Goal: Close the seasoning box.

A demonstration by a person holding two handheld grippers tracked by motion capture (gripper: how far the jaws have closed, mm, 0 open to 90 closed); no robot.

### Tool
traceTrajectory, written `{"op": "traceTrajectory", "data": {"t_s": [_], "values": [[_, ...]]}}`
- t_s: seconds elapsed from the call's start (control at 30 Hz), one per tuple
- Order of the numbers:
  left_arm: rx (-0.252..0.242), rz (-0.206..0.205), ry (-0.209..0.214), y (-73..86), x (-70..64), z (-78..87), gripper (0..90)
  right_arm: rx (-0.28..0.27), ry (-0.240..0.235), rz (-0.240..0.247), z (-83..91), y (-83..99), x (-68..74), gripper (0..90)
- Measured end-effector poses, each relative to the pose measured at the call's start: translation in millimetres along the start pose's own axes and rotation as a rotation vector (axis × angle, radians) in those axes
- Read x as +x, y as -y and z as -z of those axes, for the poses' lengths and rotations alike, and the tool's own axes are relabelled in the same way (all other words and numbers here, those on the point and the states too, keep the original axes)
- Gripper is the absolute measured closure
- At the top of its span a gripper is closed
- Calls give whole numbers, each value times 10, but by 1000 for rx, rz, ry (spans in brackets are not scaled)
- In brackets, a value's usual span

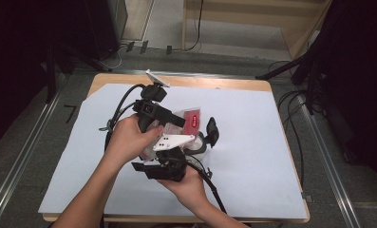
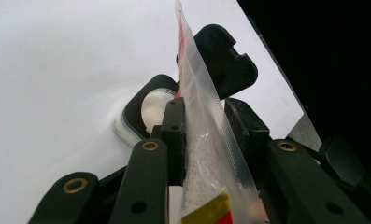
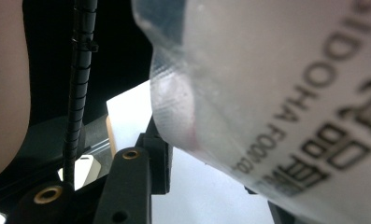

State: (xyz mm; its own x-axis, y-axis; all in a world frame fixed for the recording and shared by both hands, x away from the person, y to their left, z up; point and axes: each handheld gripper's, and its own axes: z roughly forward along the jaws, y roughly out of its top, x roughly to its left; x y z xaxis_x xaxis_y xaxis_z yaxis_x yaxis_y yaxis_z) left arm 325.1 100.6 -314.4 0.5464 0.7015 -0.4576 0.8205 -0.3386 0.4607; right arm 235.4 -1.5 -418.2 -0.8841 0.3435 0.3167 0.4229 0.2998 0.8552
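Note:
A clear plastic bag [image 1: 192, 119] with a red label hangs above the middle of the table between my two grippers. My left gripper [image 1: 179, 121] is shut on the bag's [image 2: 206, 140] sealed edge, which stands upright between the pads. The right gripper [image 1: 160, 153] sits just below, and the bag [image 3: 276, 84] with dark print presses against its left pad [image 3: 160, 161]. Its other jaw is hidden behind the bag. Beyond the bag a round black container [image 2: 150, 109] rests on the paper with its lid [image 2: 225, 58] flipped up.
White paper [image 1: 252, 156] covers most of the wooden table [image 1: 252, 85]. The black container [image 1: 199, 145] stands right of the hands. Cables [image 1: 293, 123] trail over the floor at the right, and dark stands rise at both back corners.

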Motion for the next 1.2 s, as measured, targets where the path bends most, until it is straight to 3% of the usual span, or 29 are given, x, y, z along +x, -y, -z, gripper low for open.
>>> {"op": "traceTrajectory", "data": {"t_s": [0.4,0.57,0.77,1.2], "values": [[1,-3,-14,55,-5,13,702,16,-1,28,-6,16,-7,605],[-7,-13,11,139,53,34,700,25,9,61,-50,73,14,577],[-7,-43,31,258,106,67,698,24,-20,71,-112,157,27,557],[5,-49,34,399,170,102,713,58,-25,160,-199,307,25,564]]}}
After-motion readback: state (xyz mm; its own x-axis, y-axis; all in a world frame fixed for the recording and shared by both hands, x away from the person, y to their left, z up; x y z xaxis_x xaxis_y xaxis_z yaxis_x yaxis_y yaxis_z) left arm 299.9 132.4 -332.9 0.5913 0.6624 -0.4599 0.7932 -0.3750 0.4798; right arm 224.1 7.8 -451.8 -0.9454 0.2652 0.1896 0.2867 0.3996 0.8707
